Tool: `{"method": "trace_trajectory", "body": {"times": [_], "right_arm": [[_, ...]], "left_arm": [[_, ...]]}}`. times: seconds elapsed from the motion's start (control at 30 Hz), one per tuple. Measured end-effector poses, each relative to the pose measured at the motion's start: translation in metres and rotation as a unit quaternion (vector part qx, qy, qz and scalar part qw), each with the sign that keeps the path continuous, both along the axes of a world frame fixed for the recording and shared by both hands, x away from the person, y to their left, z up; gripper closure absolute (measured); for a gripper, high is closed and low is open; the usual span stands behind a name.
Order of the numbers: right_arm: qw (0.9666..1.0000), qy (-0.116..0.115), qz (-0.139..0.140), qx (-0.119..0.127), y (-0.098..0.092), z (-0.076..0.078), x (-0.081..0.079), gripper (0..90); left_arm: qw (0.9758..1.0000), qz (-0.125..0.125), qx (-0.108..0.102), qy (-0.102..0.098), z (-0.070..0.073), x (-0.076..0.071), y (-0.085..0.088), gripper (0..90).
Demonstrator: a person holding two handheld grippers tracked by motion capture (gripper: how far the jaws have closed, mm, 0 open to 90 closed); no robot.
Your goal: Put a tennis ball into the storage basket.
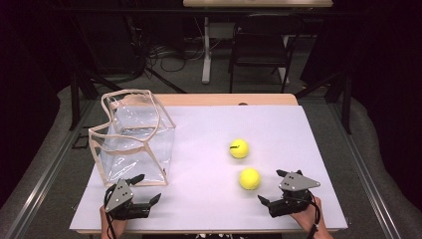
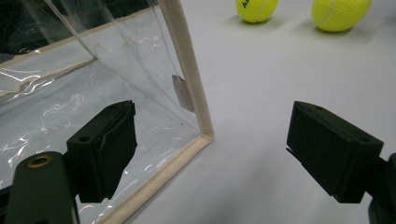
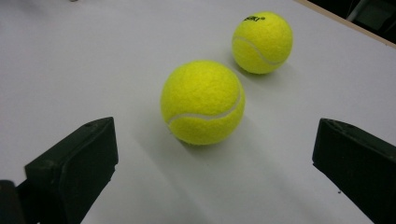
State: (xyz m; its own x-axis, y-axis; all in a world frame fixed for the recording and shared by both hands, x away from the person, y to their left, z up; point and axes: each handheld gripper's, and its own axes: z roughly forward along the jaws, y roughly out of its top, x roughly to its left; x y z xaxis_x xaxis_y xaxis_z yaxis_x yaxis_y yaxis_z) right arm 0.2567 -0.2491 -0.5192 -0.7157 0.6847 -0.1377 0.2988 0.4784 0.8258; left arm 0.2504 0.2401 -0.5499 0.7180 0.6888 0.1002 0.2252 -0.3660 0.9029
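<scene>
Hands are resting low at the table's [image 1: 308, 124] near edge. Left gripper [image 1: 142, 188] is sitting jaws apart, just beside the bag's [image 1: 134, 144] near corner. Right gripper [image 1: 272, 186] is pointing at the near ball [image 1: 250, 179], jaws wide, nothing clamped; far ball [image 1: 239, 148] is lying mid-table.

Both balls [image 2: 256, 9] are cut off by the top edge in the left gripper view. The far ball's [image 3: 262, 42] black lettering is too small to read. The bag's [image 2: 93, 84] top runs out of frame.
</scene>
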Motion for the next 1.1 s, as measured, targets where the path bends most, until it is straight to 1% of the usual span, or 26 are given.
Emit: {"method": "trace_trajectory", "body": {"times": [0.03, 0.13, 0.17, 0.3, 0.47, 0.6, 0.83, 0.93, 1.0, 1.1], "right_arm": [[1.0, 0.005, 0.002, -0.004, 0.002, 0.001, 0.002, 0.0], [0.9999, 0.009, 0.003, -0.007, 0.004, 0.002, 0.004, 0.0], [0.9998, 0.014, 0.004, -0.01, 0.005, 0.003, 0.006, 0.0], [0.9997, 0.018, 0.002, -0.014, 0.008, 0.006, 0.009, 0.0], [0.9995, 0.027, 0.002, -0.014, 0.012, 0.009, 0.013, 0.0], [0.9992, 0.035, 0.003, -0.021, 0.017, 0.009, 0.016, 0.0], [0.9986, 0.042, 0.006, -0.032, 0.023, 0.009, 0.022, 0.0], [0.9985, 0.046, 0.006, -0.029, 0.023, 0.01, 0.023, 0.0], [0.9984, 0.045, 0.007, -0.032, 0.024, 0.011, 0.024, 0.0], [0.998, 0.052, 0.009, -0.034, 0.027, 0.011, 0.026, 0.0]], "left_arm": [[1.0, 0.001, -0.001, -0.002, 0.0, 0.0, 0.0, 15.9], [1.0, 0.001, -0.001, -0.001, 0.0, 0.0, 0.0, 15.9], [1.0, 0.001, 0.0, 0.001, 0.0, 0.0, 0.0, 15.9], [1.0, -0.002, 0.001, 0.003, -0.001, 0.001, -0.002, 15.9], [1.0, -0.006, 0.0, 0.003, -0.001, 0.001, -0.003, 15.9], [1.0, -0.006, 0.0, 0.001, 0.0, 0.001, -0.003, 15.9], [1.0, -0.006, 0.001, 0.001, 0.0, 0.001, -0.002, 15.8], [1.0, -0.007, 0.002, 0.001, 0.0, 0.001, -0.002, 15.9], [1.0, -0.006, 0.001, 0.0, 0.0, 0.001, -0.002, 15.9], [1.0, -0.005, 0.0, -0.001, 0.0, 0.001, -0.002, 15.9]]}}
